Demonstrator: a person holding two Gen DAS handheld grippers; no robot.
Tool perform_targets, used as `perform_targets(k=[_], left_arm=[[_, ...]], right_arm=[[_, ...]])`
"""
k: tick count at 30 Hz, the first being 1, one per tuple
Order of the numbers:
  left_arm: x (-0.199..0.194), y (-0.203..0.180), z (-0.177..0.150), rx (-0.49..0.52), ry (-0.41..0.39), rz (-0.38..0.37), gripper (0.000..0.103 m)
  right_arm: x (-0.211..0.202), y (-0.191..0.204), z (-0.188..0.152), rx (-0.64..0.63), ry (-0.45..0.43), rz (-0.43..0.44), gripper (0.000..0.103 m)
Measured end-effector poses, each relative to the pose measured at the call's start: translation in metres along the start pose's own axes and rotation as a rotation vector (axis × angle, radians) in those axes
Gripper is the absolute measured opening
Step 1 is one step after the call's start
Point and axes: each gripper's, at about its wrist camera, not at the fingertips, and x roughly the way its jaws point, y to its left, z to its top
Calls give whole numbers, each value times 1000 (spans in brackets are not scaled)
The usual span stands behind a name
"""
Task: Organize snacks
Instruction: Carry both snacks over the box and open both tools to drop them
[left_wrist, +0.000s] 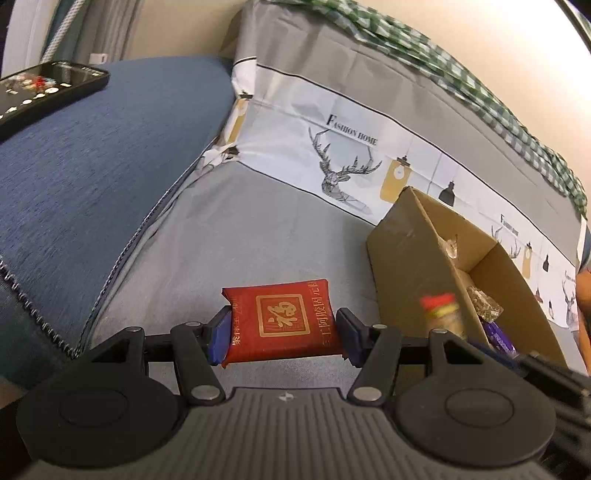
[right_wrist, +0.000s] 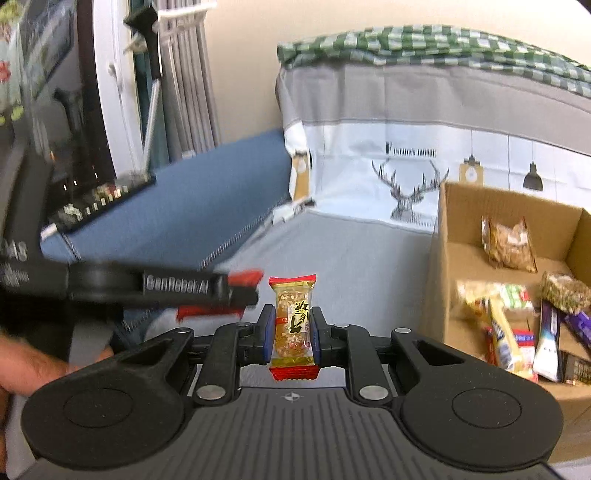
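My left tongs (left_wrist: 282, 328) are clenched on a red packet (left_wrist: 282, 321), pinched at its two short sides and held above the grey sofa seat (left_wrist: 240, 236); my right tongs (right_wrist: 293, 328) grip a nut bar (right_wrist: 293, 321) upright by its waist, its red crimped ends poking out above and below; one snack in each, two in all. I judge both light; the packet looks flat and slightly yielding, the bar brittle under crinkly, slippery film, so a gentle mid-body hold seems right. To my right stands one cardboard box (right_wrist: 439, 266), open-topped and partly filled; I count at least six wrappers inside, blur hiding more. One phone (left_wrist: 44, 88) lies on the blue cushion (left_wrist: 92, 166).
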Motion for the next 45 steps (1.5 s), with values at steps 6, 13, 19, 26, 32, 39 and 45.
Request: perform_targets(k=[6, 13, 19, 26, 32, 39, 45], left_arm=[[-5, -10, 7, 18, 12, 49, 65], [-10, -54, 30, 67, -28, 40, 65], [-5, -124, 54, 145, -85, -51, 65], [13, -210, 66, 193, -121, -186, 65], [28, -249, 60, 214, -78, -250, 88], [23, -231, 54, 212, -78, -244, 93], [0, -199, 44, 223, -78, -204, 102]], right_arm=[[-18, -21, 16, 43, -91, 22, 20], [-32, -66, 26, 150, -181, -60, 20], [-33, -110, 26, 262, -203, -183, 20], [-37, -143, 20, 350, -224, -263, 20], [-38, -154, 19, 379, -231, -294, 23], [-36, -155, 17, 367, -215, -341, 72], [-35, -152, 15, 352, -198, -356, 92]])
